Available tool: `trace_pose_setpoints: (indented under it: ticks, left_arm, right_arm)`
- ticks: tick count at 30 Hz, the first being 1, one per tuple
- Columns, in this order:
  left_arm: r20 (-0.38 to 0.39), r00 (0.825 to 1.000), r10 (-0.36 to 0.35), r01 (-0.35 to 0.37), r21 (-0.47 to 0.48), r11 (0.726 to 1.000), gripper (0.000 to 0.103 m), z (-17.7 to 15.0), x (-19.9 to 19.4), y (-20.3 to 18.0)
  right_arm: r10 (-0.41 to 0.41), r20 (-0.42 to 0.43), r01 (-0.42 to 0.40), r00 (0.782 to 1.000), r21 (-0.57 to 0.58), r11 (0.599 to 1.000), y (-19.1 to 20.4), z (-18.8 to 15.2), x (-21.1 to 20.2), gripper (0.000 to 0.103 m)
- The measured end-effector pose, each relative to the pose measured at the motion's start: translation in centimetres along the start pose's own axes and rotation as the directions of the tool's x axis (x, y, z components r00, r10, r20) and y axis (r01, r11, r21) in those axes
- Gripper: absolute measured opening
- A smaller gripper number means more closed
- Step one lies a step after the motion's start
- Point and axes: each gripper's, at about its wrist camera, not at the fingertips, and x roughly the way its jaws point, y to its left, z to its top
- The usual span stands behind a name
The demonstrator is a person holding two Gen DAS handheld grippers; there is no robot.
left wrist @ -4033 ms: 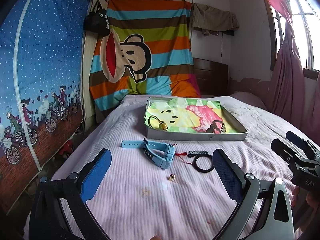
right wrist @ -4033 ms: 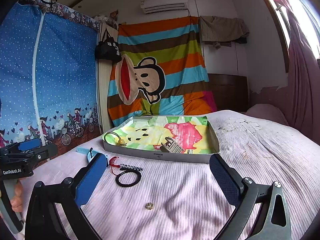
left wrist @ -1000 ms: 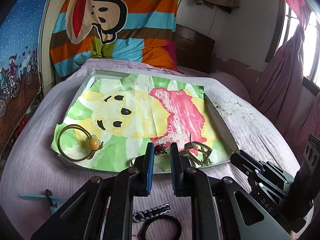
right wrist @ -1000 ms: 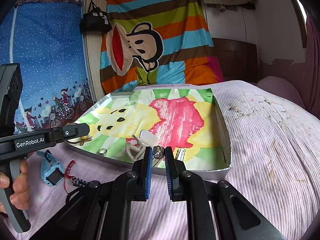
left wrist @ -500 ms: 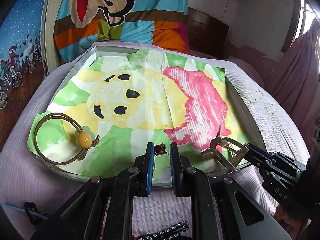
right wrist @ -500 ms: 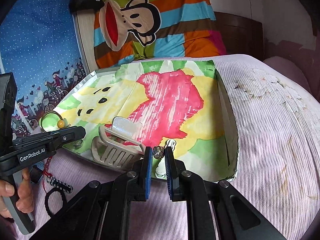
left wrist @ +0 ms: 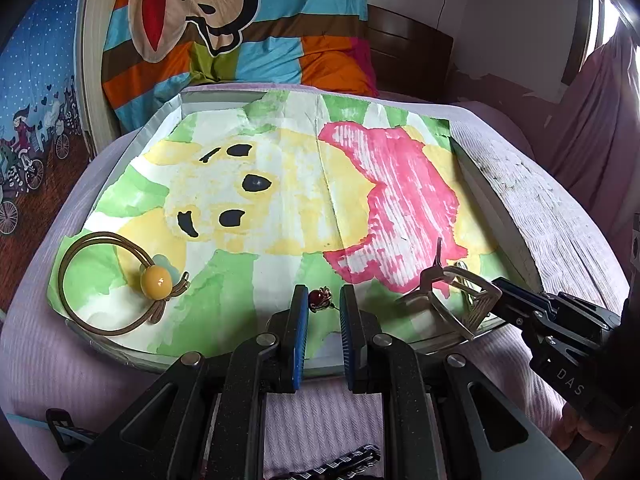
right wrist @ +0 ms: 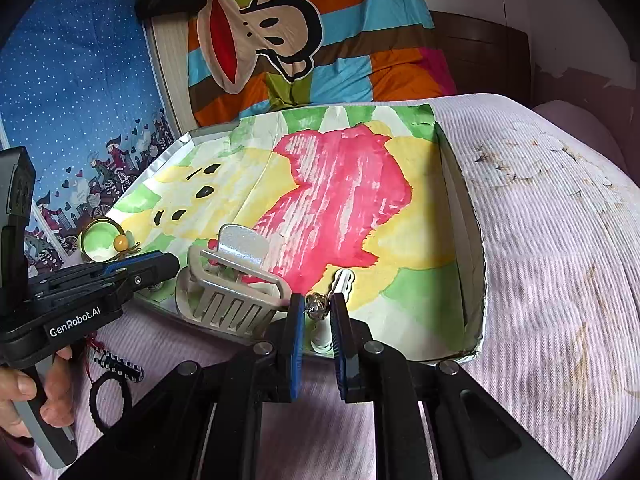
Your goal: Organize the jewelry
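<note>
A small red earring (left wrist: 319,298) is pinched between the left gripper (left wrist: 323,303) fingers, just above the tray (left wrist: 496,216) near edge. A silver earring (right wrist: 316,305) is clamped by the right gripper (right wrist: 313,306), above that tray beside the hair claw (right wrist: 228,284).

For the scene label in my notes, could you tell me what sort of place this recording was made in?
Most likely a home bedroom. The tray of jewelry sits on a bed with a pink ribbed cover, a dark wooden headboard stands behind it, and a pink curtain hangs by a window on the right.
</note>
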Motion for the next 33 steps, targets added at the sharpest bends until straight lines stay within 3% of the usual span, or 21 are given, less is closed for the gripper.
trace_pose_setpoints:
  ticks: [4, 7, 9, 11, 16, 18, 23, 29, 33]
  left_arm:
    - [-0.001, 1.0, 0.003, -0.003, 0.005, 1.0, 0.013, 0.1, 0.1, 0.0]
    - [0.007, 1.0, -0.005, 0.006, -0.001, 1.0, 0.016, 0.1, -0.1, 0.0]
    - [0.024, 1.0, -0.011, 0.011, -0.008, 1.0, 0.031, 0.0, -0.6, 0.1]
    - [0.063, 0.998, -0.016, 0.017, -0.014, 1.0, 0.039, -0.2, -1.5, 0.1]
    - [0.129, 0.991, -0.029, 0.03, -0.008, 1.0, 0.045, -0.4, -4.2, -0.3]
    - [0.166, 0.986, -0.023, 0.024, -0.003, 1.0, 0.059, -0.6, -5.6, -0.4]
    - [0.234, 0.972, -0.018, 0.019, -0.001, 1.0, 0.075, -1.6, -9.0, -0.3]
    - [0.321, 0.947, 0.004, -0.002, -0.006, 1.0, 0.094, -3.2, -13.6, 0.3]
    - [0.372, 0.928, 0.016, -0.016, -0.004, 1.0, 0.095, -4.4, -16.8, 0.7]
  right_arm:
    - [0.001, 0.005, -0.001, 1.0, 0.001, 1.0, -0.1, 0.0, -0.1, 0.017]
    - [-0.006, 0.029, 0.006, 1.0, 0.008, 1.0, -0.2, -0.2, -0.6, 0.033]
    - [-0.018, 0.059, 0.018, 0.998, 0.014, 1.0, -0.3, -0.5, -1.3, 0.044]
    - [-0.034, 0.099, 0.032, 0.995, 0.023, 0.999, -0.3, -0.8, -2.3, 0.049]
    - [-0.072, 0.212, 0.065, 0.975, 0.04, 0.997, -0.3, -1.3, -5.5, 0.071]
    - [-0.079, 0.246, 0.071, 0.966, 0.042, 0.997, -0.2, -1.5, -6.9, 0.076]
    - [-0.089, 0.328, 0.077, 0.941, 0.047, 0.996, 0.8, -2.1, -10.1, 0.098]
    - [-0.086, 0.413, 0.085, 0.907, 0.02, 0.996, 3.2, -3.1, -13.6, 0.103]
    - [-0.083, 0.46, 0.085, 0.884, 0.016, 0.996, 4.6, -4.0, -15.5, 0.103]
